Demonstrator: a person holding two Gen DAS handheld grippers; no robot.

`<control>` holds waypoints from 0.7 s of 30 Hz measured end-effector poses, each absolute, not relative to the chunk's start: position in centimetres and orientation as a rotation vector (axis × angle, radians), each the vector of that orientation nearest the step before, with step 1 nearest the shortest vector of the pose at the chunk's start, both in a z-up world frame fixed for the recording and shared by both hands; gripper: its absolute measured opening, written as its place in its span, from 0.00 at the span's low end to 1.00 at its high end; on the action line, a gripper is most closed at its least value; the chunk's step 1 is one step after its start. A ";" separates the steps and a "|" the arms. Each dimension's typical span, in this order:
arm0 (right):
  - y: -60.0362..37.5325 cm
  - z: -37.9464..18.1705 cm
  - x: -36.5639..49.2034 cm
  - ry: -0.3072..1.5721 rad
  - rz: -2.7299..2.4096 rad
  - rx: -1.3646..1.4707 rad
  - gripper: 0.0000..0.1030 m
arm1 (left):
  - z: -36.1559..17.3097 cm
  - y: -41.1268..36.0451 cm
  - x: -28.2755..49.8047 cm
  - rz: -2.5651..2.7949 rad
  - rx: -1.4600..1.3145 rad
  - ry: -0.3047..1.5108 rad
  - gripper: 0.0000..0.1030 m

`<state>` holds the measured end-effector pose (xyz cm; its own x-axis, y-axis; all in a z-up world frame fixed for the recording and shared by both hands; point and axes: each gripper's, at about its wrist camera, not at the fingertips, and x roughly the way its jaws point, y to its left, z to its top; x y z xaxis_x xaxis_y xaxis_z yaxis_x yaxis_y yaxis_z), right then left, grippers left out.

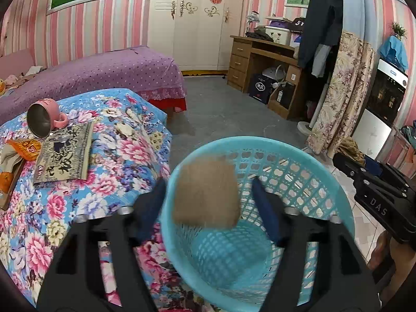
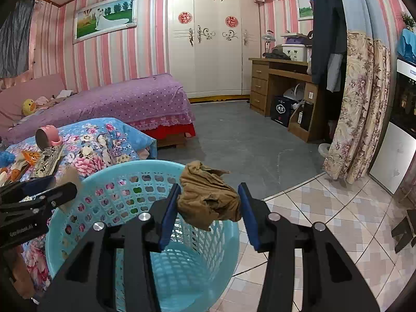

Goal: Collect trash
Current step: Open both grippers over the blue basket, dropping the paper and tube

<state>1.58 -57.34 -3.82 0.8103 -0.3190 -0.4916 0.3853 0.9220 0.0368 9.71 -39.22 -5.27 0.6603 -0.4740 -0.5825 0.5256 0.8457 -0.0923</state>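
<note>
A light blue mesh trash basket [image 1: 299,166] stands on the floor beside the floral bed; it also shows in the right wrist view [image 2: 85,197]. My left gripper [image 1: 209,202] is open above the basket, and a flat brown piece of cardboard [image 1: 206,195], blurred, hangs free between its fingers over the basket mouth. My right gripper [image 2: 209,197] is shut on a crumpled brown paper wad [image 2: 208,195] and holds it over the basket's right rim. The right gripper also shows in the left wrist view [image 1: 374,182], and the left gripper in the right wrist view [image 2: 39,192].
On the floral bedspread [image 1: 124,156] lie a tipped pink mug [image 1: 45,117], a grey printed packet [image 1: 65,153], an orange wrapper [image 1: 26,147] and an orange fruit [image 1: 5,180]. A purple bed [image 2: 124,98], a wooden desk [image 2: 275,88] and a floral curtain [image 2: 358,109] stand behind.
</note>
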 end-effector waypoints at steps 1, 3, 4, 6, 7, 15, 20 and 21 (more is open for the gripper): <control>-57.2 -3.9 1.6 0.502 -0.376 0.135 0.44 | -5.3 -38.9 9.9 -0.557 0.087 0.630 0.77; -57.2 -3.9 1.7 0.505 -0.374 0.133 0.44 | -5.1 -38.1 10.2 -0.547 0.085 0.625 0.79; -57.2 -3.9 1.7 0.506 -0.374 0.134 0.44 | -5.0 -37.8 10.3 -0.540 0.083 0.623 0.83; -57.1 -3.9 1.7 0.506 -0.375 0.139 0.44 | -4.9 -36.7 10.7 -0.519 0.075 0.623 0.88; -57.1 -3.9 1.8 0.506 -0.375 0.141 0.44 | -5.0 -36.2 10.9 -0.510 0.071 0.621 0.89; -56.3 -3.8 2.2 0.508 -0.374 0.129 0.44 | -4.7 -33.3 12.0 -0.453 0.045 0.621 0.91; -55.7 -3.5 2.7 0.505 -0.381 0.124 0.46 | -4.1 -32.7 11.4 -0.435 0.082 0.587 0.92; -55.6 -3.5 2.8 0.502 -0.383 0.125 0.46 | -4.0 -32.5 11.2 -0.433 0.087 0.580 0.92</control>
